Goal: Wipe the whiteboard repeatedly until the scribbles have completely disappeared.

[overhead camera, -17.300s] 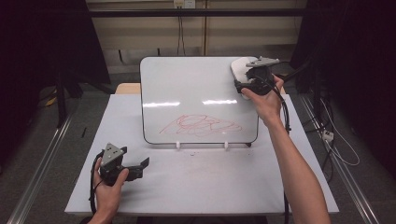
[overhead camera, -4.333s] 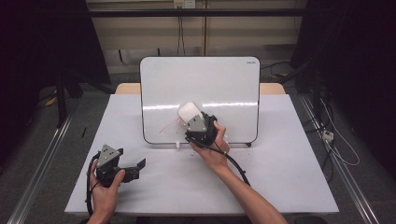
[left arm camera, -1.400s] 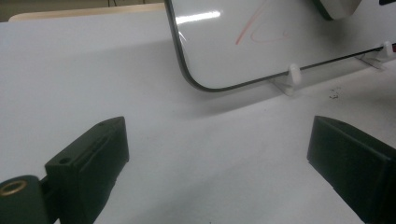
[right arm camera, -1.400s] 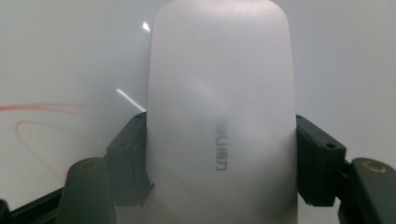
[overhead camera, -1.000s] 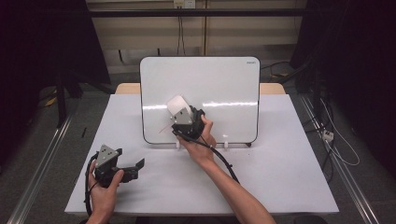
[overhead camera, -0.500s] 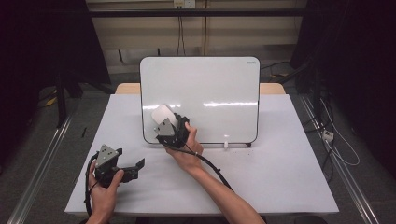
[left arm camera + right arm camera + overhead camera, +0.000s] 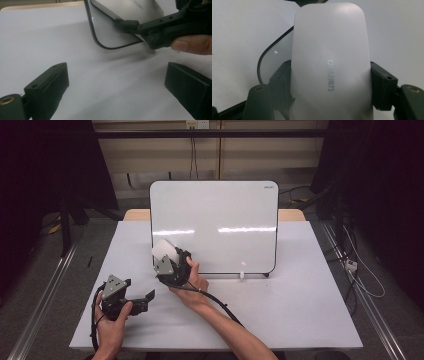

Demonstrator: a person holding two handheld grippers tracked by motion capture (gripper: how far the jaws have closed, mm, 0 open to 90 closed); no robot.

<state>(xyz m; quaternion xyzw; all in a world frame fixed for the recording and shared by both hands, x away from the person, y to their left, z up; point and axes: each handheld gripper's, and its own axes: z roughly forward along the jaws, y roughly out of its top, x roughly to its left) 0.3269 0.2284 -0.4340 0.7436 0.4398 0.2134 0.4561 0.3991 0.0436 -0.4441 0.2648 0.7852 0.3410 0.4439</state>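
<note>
White plastic whiteboard eraser (image 7: 329, 62), "deli" logo on its back, is pinched between the black jaws of the right gripper (image 7: 169, 261), one jaw clamped on each long side. In the high view the eraser (image 7: 164, 251) sits against the lower left corner of the whiteboard (image 7: 215, 215), face toward the board. Exact contact with the board surface is hard to tell, but it looks pressed on or just off it. In the left gripper view the right gripper (image 7: 160, 27) reaches onto that same rounded corner, with a thumb on its body.

Whiteboard stands upright on small feet near the back middle of the table (image 7: 300, 320). Dark thin rim, rounded corners, surface looks wiped clean, ceiling light glare across the middle. Small white foot (image 7: 242, 276) shows at its bottom edge.

Right hand (image 7: 192, 285) comes in from the bottom edge and crosses toward the left-centre of the table, cable (image 7: 220, 305) trailing along the forearm.

Left gripper (image 7: 131, 299) is near the front left corner of the table, held in the left hand (image 7: 111, 317), grey three-cornered plate on top. Its jaws are spread wide with nothing between them, just bare table in the left gripper view, and point toward the board corner. It is well apart from the eraser.

Table top is white, with a wooden edge showing behind the board.
</note>
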